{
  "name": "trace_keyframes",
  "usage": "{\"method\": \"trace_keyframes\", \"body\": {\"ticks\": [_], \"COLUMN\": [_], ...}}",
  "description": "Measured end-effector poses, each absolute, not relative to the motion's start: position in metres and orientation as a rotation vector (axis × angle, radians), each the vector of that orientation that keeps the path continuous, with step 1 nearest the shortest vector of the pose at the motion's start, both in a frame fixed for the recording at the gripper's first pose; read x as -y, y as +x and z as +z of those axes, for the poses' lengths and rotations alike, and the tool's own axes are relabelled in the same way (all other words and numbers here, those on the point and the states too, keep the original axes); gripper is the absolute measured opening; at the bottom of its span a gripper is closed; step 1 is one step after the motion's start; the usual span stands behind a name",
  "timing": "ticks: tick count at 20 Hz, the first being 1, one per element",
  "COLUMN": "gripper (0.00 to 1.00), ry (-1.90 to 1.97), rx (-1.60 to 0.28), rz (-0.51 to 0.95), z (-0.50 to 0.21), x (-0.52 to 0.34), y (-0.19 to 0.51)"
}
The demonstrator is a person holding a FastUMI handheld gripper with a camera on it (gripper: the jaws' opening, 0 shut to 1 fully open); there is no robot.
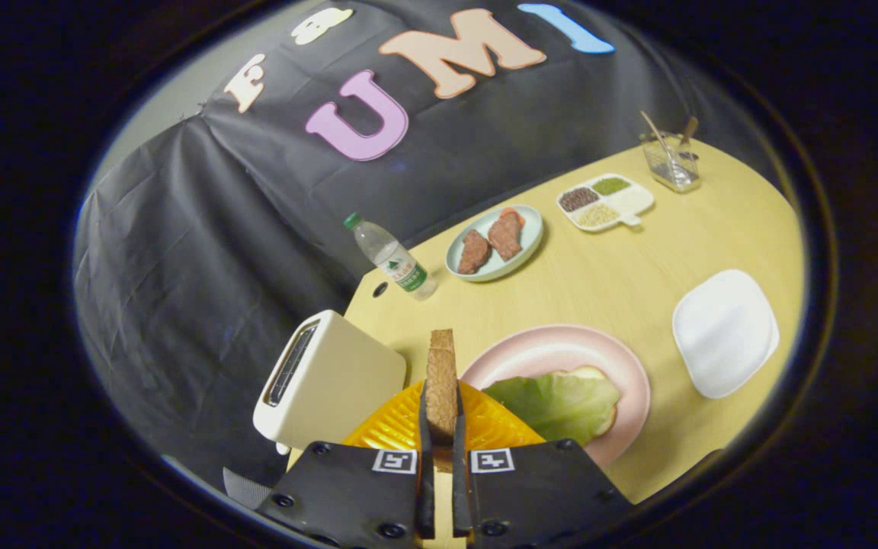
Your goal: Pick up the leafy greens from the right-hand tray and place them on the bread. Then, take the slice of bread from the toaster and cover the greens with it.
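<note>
A: What has my tool (440, 427) got right now?

B: It is clenched on the brown slice of toast bread (441, 381). Both fingers press its flat sides, and the slice stands up on its edge between them.

A: Where are the greens?

B: The big green lettuce leaf (557, 402) lies on the bottom bread (590, 375) on the round pink plate (561, 351), just right of my fingers. So I think the first part is done. The cream toaster (328, 385) sits to the left, near me, and its slot looks bare.

A: How do I do this step well?

B: I would move the slice right until it is over the leaf, tip it flat, go down slowly, and let go only when it rests there. If I drop it from high up, it may slide off.

A: What else is on the yellow wooden bench (607, 282)?

B: A white square tray (725, 332) on the right, a pale blue plate with two pieces of meat (494, 242) farther off, a clear plastic water bottle (391, 258), a white split dish of beans (605, 201), and a clear cup with sticks (671, 158) at the far end. A ribbed orange thing (401, 427) lies under my fingers. Black cloth (203, 229) hangs behind.
</note>
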State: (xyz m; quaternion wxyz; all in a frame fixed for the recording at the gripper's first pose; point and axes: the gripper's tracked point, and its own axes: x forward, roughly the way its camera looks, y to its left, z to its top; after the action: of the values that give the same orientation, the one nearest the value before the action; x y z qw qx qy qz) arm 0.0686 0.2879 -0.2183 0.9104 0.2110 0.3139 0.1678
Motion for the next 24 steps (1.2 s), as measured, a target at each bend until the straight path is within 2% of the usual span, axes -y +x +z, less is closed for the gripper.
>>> {"method": "trace_keyframes", "body": {"ticks": [14,16,17,24], "gripper": [0.20,0.36,0.36,0.81], "ry": [0.513,0.497,0.492,0.438], "rx": [-0.709,-0.720,-0.717,-0.650], "rz": [0.260,0.250,0.247,0.197], "z": [-0.256,-0.259,-0.258,-0.244], "x": [-0.239,-0.230,-0.227,-0.198], "y": [0.077,0.073,0.072,0.077]}}
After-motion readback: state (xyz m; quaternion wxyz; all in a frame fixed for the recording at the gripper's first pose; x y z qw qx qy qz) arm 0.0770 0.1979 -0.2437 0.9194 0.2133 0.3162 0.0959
